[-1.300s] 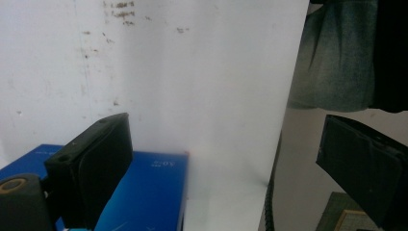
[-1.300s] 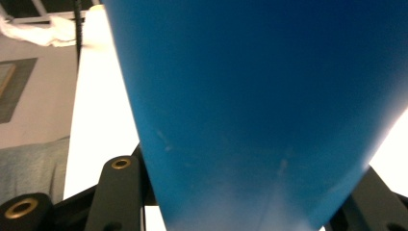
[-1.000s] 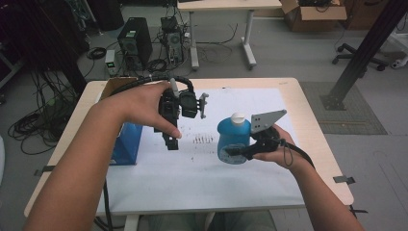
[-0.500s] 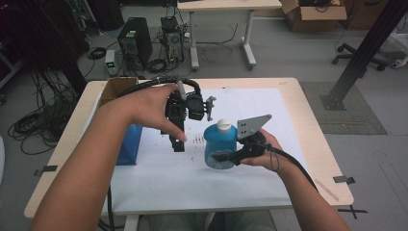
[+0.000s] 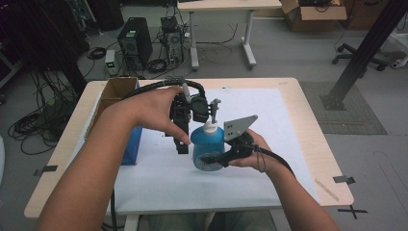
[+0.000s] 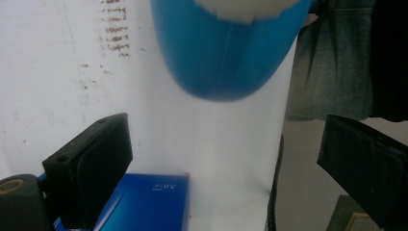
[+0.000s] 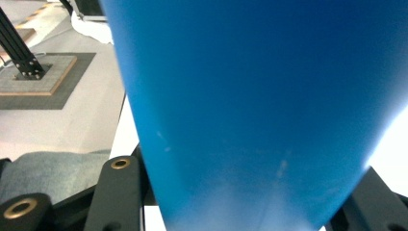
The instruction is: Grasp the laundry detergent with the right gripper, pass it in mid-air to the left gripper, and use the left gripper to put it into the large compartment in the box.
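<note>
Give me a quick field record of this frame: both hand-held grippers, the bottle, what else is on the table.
right hand-held gripper: shut on the blue bottle, jaws on either side of its body
blue bottle: upright, white pump top, held over the white sheet
left hand-held gripper: open, jaws apart with nothing between them, pointing down just left of the bottle
blue box: on the table at the sheet's left edge
cardboard box: far-left corner of the table, open top
white sheet: covers most of the table

Blue bottle [image 7: 260, 106] blurred, cut off top & sides; its label unreadable.
</note>
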Available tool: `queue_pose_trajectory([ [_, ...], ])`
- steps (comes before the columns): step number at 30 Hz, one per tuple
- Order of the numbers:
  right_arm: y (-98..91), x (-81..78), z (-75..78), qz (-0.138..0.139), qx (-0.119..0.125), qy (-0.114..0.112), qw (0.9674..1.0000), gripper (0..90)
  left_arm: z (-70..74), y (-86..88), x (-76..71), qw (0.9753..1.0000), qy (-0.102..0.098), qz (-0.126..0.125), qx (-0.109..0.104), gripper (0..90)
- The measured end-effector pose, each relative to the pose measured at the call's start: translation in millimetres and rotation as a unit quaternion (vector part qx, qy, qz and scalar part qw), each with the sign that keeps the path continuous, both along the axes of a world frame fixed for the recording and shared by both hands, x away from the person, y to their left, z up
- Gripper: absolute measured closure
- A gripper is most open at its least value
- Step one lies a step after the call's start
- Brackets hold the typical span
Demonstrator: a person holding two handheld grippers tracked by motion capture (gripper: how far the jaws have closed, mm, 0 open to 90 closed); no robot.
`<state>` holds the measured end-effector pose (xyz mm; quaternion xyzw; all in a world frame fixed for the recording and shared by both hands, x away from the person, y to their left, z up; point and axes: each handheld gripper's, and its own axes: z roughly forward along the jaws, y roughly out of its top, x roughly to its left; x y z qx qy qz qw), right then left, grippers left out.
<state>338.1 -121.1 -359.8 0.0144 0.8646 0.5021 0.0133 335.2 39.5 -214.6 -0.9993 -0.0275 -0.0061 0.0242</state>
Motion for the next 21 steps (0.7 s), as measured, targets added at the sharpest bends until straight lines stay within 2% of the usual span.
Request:
queue_pose_trajectory([
  [4,7.0,0.2,-2.3,0.005,0.005,0.002,1.0,46.0,-0.2,-0.1,-0.4,1.0,0.0,0.001,0.001,5.4],
  [8,12.6,0.0,-6.4,0.008,0.0,0.003,1.0,46.0,-0.3,-0.5,-0.8,1.0,0.001,0.002,0.002,5.4],
  [21,20.1,-0.2,-10.8,0.008,0.009,0.008,0.9999,45.9,-9.5,-6.9,1.3,0.9999,0.01,-0.003,0.001,5.3],
])
